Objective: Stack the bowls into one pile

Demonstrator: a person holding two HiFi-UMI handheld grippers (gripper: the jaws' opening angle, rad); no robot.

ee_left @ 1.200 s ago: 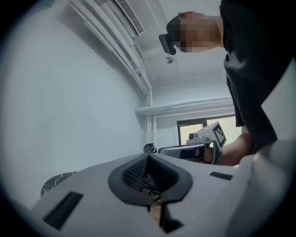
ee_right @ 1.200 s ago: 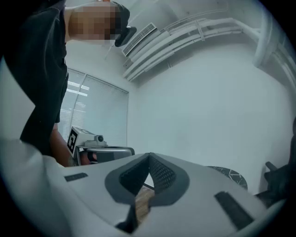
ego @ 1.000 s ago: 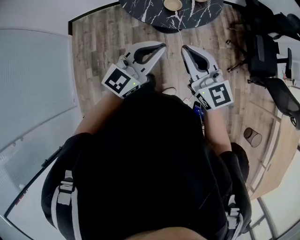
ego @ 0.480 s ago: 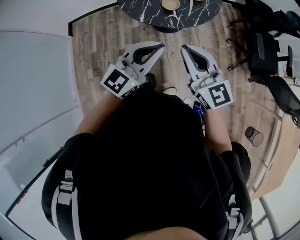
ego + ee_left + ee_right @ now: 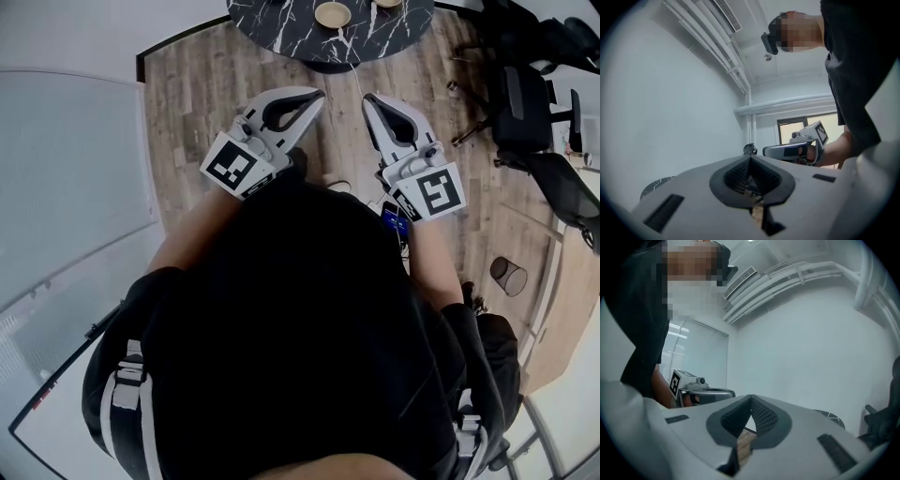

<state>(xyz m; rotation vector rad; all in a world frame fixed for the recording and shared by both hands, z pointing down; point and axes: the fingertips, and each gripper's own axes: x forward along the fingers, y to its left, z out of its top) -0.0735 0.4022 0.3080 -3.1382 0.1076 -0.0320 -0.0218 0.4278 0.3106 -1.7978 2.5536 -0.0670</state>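
A round black marble table (image 5: 309, 33) stands at the top edge of the head view. On it sit two tan bowls, one (image 5: 332, 13) nearer me and another (image 5: 387, 3) cut off by the frame. My left gripper (image 5: 319, 94) and right gripper (image 5: 367, 97) are held side by side at waist height, over the wooden floor and short of the table. Both point level toward it. Each one's jaws meet at the tips with nothing between them, as the left gripper (image 5: 750, 157) and right gripper (image 5: 751, 396) show in their own views.
Black office chairs (image 5: 525, 103) stand at the right, with a small waste bin (image 5: 507, 276) and a wooden desk edge (image 5: 562, 309) beyond them. A frosted glass partition (image 5: 66, 187) runs along the left. A thin cable (image 5: 361, 80) trails on the floor below the table.
The table and bowls have slid a little further into the head view. Both grippers have moved slightly toward the table, still shut and empty.
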